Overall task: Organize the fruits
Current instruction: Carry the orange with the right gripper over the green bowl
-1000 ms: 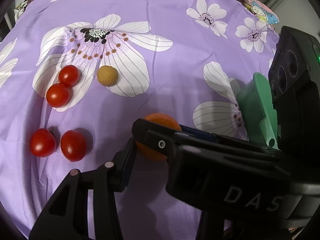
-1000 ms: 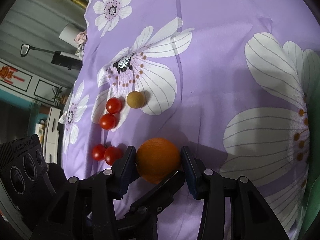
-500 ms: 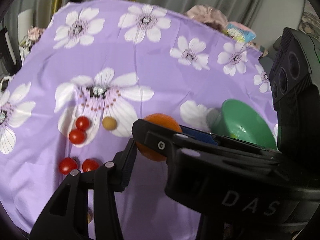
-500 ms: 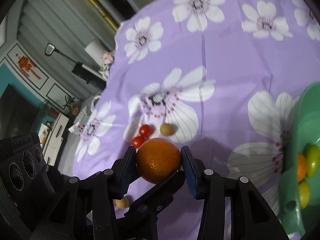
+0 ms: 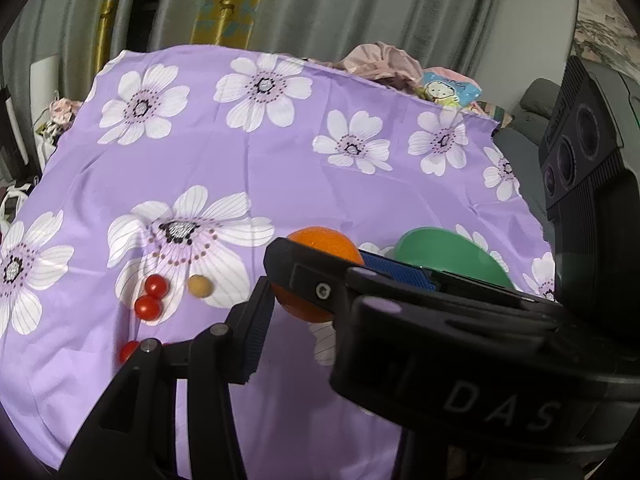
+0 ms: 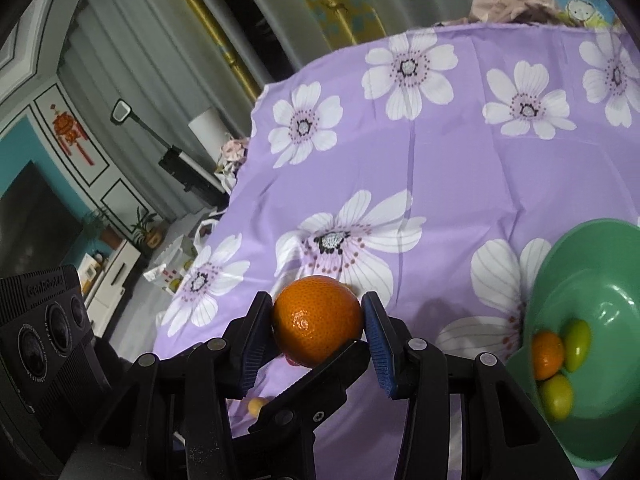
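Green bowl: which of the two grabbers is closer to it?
The right. The right gripper, shut on the orange, is just left of the green bowl in its view; the left gripper sits on the right gripper's far side from the bowl.

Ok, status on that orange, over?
Right gripper: jaws shut on orange, held above the cloth. Left gripper alongside, grip unclear. Green bowl to the right, nothing seen between.

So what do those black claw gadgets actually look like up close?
Each gripper is matte black plastic: two angular fingers on hinged links with silver pivot pins, lined with ribbed blue pads. A boxy black camera block with three round lenses sits alongside. One body carries pale letters "DAS". No hands, sleeves or cables show.
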Demonstrator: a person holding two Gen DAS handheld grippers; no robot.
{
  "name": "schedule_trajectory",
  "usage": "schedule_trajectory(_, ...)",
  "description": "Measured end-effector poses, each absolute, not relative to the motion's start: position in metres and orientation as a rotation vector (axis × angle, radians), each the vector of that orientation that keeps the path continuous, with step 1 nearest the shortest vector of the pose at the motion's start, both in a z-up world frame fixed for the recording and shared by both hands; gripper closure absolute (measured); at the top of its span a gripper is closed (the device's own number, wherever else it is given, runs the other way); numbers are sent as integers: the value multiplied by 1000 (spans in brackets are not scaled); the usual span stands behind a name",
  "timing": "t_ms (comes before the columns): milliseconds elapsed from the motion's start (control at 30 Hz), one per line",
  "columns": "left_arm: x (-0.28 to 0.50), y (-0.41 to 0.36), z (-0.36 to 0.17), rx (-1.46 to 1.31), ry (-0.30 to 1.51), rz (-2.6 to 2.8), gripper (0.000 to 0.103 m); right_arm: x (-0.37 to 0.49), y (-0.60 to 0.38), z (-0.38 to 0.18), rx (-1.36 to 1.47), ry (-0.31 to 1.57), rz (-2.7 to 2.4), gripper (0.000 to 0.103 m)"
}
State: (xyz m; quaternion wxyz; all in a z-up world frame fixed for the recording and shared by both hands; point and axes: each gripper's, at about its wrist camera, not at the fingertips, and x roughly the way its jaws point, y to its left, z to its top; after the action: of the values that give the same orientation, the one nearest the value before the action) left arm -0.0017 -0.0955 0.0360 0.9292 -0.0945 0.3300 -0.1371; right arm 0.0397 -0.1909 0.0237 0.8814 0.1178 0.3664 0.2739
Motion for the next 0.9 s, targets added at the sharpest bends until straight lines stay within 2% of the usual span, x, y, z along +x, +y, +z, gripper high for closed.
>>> schedule_trajectory(433, 3, -146, 61, -113, 637, -379, 58, 31, -241, 45, 304, 686, 490, 56)
schedule_trajectory(900, 21, -216, 61, -47, 683, -519, 58, 29, -316, 44, 421, 681, 350, 56)
